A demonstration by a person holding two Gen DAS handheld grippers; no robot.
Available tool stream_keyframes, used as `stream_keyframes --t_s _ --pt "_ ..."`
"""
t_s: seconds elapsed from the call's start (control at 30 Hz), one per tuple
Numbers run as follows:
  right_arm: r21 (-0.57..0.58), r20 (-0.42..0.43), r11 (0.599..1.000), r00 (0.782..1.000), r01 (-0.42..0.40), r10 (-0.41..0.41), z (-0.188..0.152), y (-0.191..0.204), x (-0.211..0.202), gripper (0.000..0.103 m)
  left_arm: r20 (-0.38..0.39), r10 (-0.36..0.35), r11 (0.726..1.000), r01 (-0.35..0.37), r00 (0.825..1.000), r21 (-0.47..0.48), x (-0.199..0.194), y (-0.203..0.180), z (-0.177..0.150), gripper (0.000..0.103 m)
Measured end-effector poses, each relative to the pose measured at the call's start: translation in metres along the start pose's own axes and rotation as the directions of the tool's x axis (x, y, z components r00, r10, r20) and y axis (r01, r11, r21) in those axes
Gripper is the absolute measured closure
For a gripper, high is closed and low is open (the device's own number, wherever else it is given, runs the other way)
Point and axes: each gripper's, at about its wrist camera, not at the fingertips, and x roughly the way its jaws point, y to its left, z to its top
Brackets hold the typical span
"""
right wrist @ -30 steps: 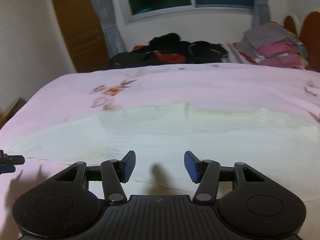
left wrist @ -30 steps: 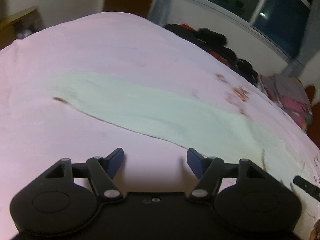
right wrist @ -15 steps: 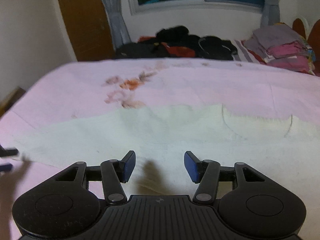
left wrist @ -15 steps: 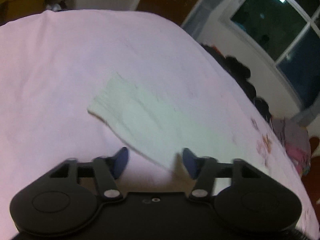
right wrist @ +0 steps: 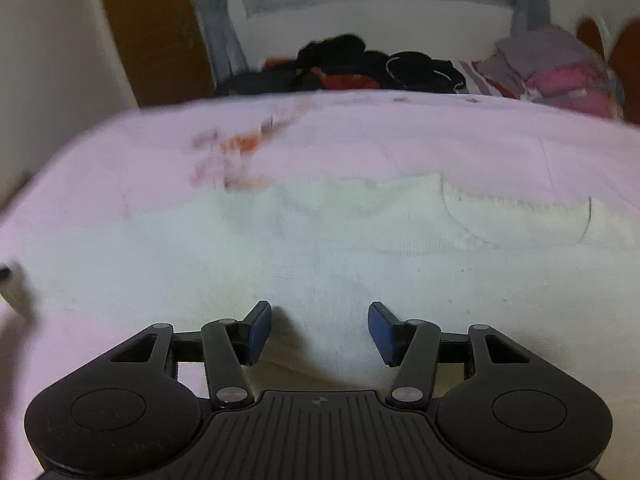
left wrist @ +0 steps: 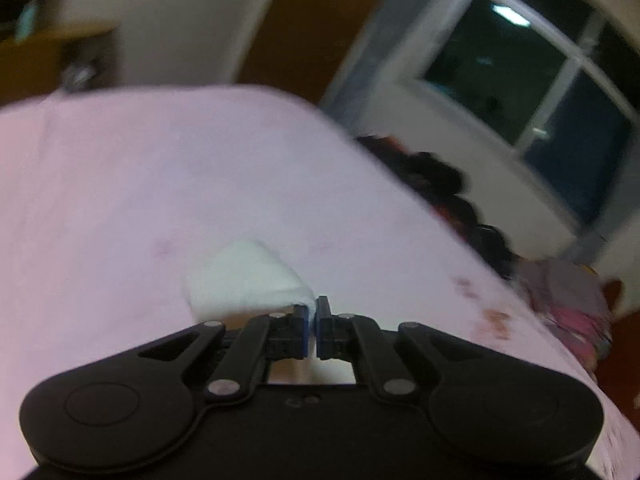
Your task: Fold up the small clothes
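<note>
Our left tongs are pinched nearly closed on an edge of the white garment, which bunches up in a small mound just ahead of the blue pads. Our right tongs stand wide apart, low over the same white garment, which lies spread flat across the pink bed sheet; whether they touch the cloth we cannot tell. A curved neckline seam shows toward the right. Beyond, at the far edge of the bed, lies a heap of dark clothes, and to its right a stack of folded clothes. A dark window is behind.
</note>
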Motion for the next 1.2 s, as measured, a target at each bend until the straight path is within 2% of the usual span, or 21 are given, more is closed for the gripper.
stream_keyframes --t_s 0.07,0.17,0.27,0.37,0.5,0.57,0.63,0.67,0.7,0.73,0.77,0.8,0.87,0.93,1.0,1.1,1.2 --pt "0.012 0.023 1.000 1.000 -0.004 0.004 0.002 -0.007 -0.012 0.049 0.006 -0.080 0.994 0.079 0.997 0.070 -0.012 -0.033 0.000 0.100" --pt "0.028 0.045 1.000 0.999 -0.005 0.003 0.001 -0.021 -0.032 0.049 -0.041 -0.225 0.960 0.228 0.974 0.163 -0.023 -0.097 -0.012 0.100" --pt "0.056 0.070 0.998 0.997 0.012 -0.016 -0.003 -0.042 -0.054 0.049 -0.119 -0.342 0.905 0.361 0.932 0.227 -0.024 -0.158 -0.032 0.100" --pt "0.091 0.090 0.995 0.995 0.044 -0.052 -0.008 -0.069 -0.077 0.049 -0.214 -0.424 0.836 0.472 0.880 0.280 -0.021 -0.218 -0.068 0.100" --pt "0.142 0.100 0.985 0.989 0.096 -0.110 -0.017 -0.107 -0.104 0.048 -0.364 -0.468 0.756 0.578 0.805 0.306 -0.003 -0.280 -0.129 0.100" --pt "0.162 0.096 0.980 0.986 0.116 -0.133 -0.023 -0.124 -0.115 0.048 -0.433 -0.439 0.720 0.597 0.787 0.355 0.008 -0.302 -0.162 0.100" --pt "0.185 0.087 0.976 0.987 0.117 -0.135 -0.028 -0.141 -0.124 0.048 -0.469 -0.409 0.703 0.598 0.783 0.384 0.008 -0.310 -0.188 0.098" --pt "0.195 0.083 0.974 0.987 0.116 -0.135 -0.031 -0.146 -0.126 0.048 -0.493 -0.386 0.699 0.596 0.779 0.395 0.012 -0.315 -0.199 0.089" --pt "0.202 0.082 0.972 0.987 0.122 -0.141 -0.033 -0.151 -0.129 0.048 -0.508 -0.370 0.699 0.593 0.778 0.399 0.013 -0.316 -0.204 0.079" --pt "0.208 0.078 0.970 0.987 0.124 -0.143 -0.035 -0.155 -0.131 0.048 -0.513 -0.365 0.698 0.593 0.777 0.401 0.008 -0.307 -0.204 0.075" --pt "0.217 0.073 0.969 0.988 0.115 -0.134 -0.036 -0.159 -0.133 0.048 -0.512 -0.363 0.693 0.593 0.779 0.410 0.006 -0.307 -0.206 0.065" --pt "0.230 0.071 0.968 0.990 0.102 -0.121 -0.037 -0.161 -0.133 0.048 -0.504 -0.359 0.689 0.587 0.786 0.425 0.000 -0.302 -0.207 0.041" --pt "0.247 0.068 0.966 0.993 0.076 -0.096 -0.036 -0.164 -0.131 0.048 -0.459 -0.352 0.689 0.558 0.816 0.462 -0.010 -0.290 -0.202 0.022" --pt "0.248 0.070 0.967 0.995 0.051 -0.071 -0.034 -0.159 -0.128 0.048 -0.429 -0.358 0.681 0.546 0.829 0.488 -0.021 -0.278 -0.194 0.022" --pt "0.232 0.069 0.972 0.997 0.026 -0.043 -0.031 -0.150 -0.122 0.048 -0.405 -0.337 0.685 0.517 0.850 0.514 -0.024 -0.269 -0.185 0.022" --pt "0.189 0.061 0.982 0.998 -0.014 0.002 -0.028 -0.131 -0.113 0.048 -0.361 -0.295 0.726 0.453 0.885 0.517 -0.023 -0.249 -0.169 0.021" --pt "0.127 0.053 0.991 0.998 -0.033 0.026 -0.028 -0.111 -0.104 0.048 -0.317 -0.216 0.761 0.363 0.923 0.538 -0.024 -0.217 -0.160 0.021"
